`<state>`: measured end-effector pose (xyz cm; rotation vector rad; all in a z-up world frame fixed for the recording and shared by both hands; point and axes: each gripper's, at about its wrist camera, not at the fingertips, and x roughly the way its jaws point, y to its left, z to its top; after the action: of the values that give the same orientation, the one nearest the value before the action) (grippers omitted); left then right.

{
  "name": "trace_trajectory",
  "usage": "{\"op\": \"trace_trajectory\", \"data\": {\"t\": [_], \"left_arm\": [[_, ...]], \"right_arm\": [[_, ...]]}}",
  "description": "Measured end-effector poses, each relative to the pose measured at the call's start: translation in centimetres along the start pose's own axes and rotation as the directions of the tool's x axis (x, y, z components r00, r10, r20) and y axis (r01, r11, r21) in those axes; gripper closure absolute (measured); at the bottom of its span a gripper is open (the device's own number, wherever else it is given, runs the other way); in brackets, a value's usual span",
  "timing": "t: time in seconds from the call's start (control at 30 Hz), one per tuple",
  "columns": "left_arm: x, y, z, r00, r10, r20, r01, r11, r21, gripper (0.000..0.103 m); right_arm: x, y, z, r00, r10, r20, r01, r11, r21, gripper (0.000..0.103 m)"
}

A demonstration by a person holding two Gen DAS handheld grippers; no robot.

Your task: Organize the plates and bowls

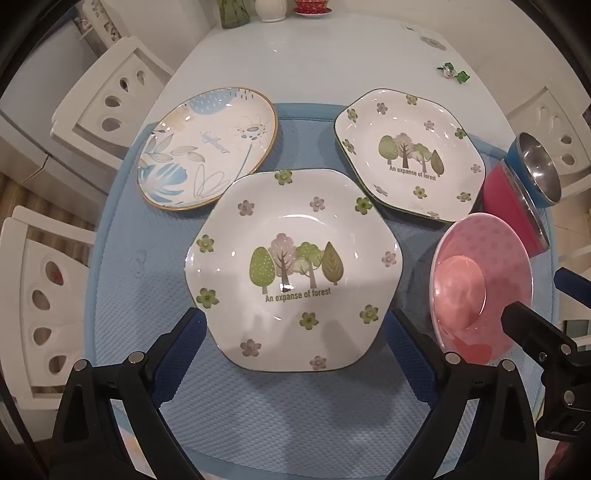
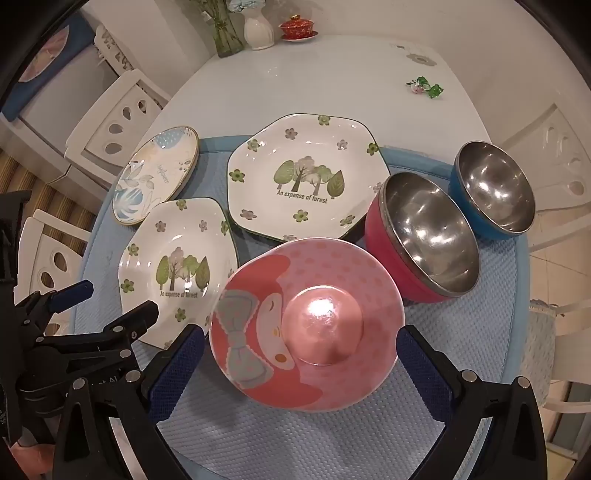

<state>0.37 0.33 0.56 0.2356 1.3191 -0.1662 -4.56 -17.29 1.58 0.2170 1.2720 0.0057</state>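
A hexagonal tree-print plate (image 1: 291, 269) lies on the blue mat (image 1: 147, 280) under my left gripper (image 1: 295, 325), which hangs open above the plate's near edge. A matching plate (image 1: 410, 155) sits behind it to the right, and an oval blue-leaf plate (image 1: 207, 147) behind it to the left. In the right wrist view, my right gripper (image 2: 301, 339) stands open above a pink cartoon bowl (image 2: 306, 343), whose rim shows between the fingers. A red steel-lined bowl (image 2: 424, 236) and a blue one (image 2: 495, 188) stand behind. The left gripper (image 2: 114, 299) shows at the left.
The mat covers the near part of a white table (image 2: 295, 81). Vases (image 2: 258, 29), a red lidded cup (image 2: 297, 26) and a small green trinket (image 2: 424, 86) stand at its far side. White chairs (image 1: 110, 107) flank the table on both sides.
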Motion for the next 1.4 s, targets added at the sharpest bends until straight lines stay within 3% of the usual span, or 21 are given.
{"op": "trace_trajectory", "data": {"t": [1.4], "left_arm": [[0.42,0.50,-0.56,1.000,-0.006,-0.006,0.006,0.999,-0.034,0.007]], "right_arm": [[-0.34,0.19,-0.09,0.998,0.056,-0.005,-0.056,0.998,0.030,0.000]]}}
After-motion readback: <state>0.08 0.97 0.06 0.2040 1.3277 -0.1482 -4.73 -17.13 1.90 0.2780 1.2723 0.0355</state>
